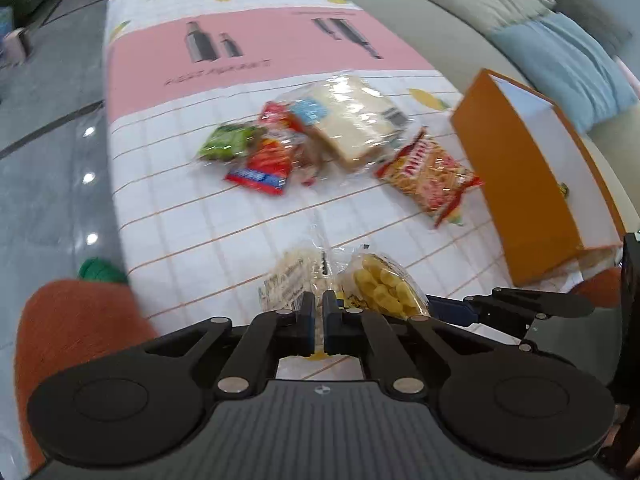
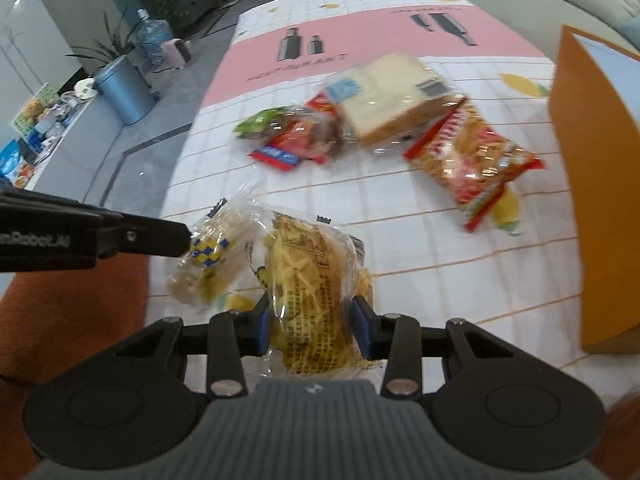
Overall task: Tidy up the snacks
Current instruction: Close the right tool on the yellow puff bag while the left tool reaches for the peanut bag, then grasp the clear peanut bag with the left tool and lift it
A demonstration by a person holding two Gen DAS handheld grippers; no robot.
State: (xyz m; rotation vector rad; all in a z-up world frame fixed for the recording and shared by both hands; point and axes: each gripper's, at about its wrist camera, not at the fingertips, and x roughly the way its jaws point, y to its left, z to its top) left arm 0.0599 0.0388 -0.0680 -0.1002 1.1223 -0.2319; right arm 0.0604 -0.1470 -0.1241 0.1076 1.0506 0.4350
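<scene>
A: Progress?
B: Early. Orange bag (image 1: 536, 184) on the surface (image 1: 224, 216) looks near-empty. Bread pack (image 1: 356, 120), noodle packet (image 1: 430, 174) and small packets (image 1: 250, 156) lie loose.
A: Claws?
B: Left claw (image 1: 319, 320) pressed together on a pale snack pack (image 1: 288, 276); right claw (image 2: 312, 322) pinching a yellow snack pack (image 2: 312, 280), both near edge.

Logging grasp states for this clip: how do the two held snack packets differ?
The pale packet is pinched at its edge by the shut left gripper; the yellow packet sits across its middle in the wider-set right gripper. The pale one holds whitish pieces, the other yellow. Both are clear wrappers, over the tablecloth.
</scene>
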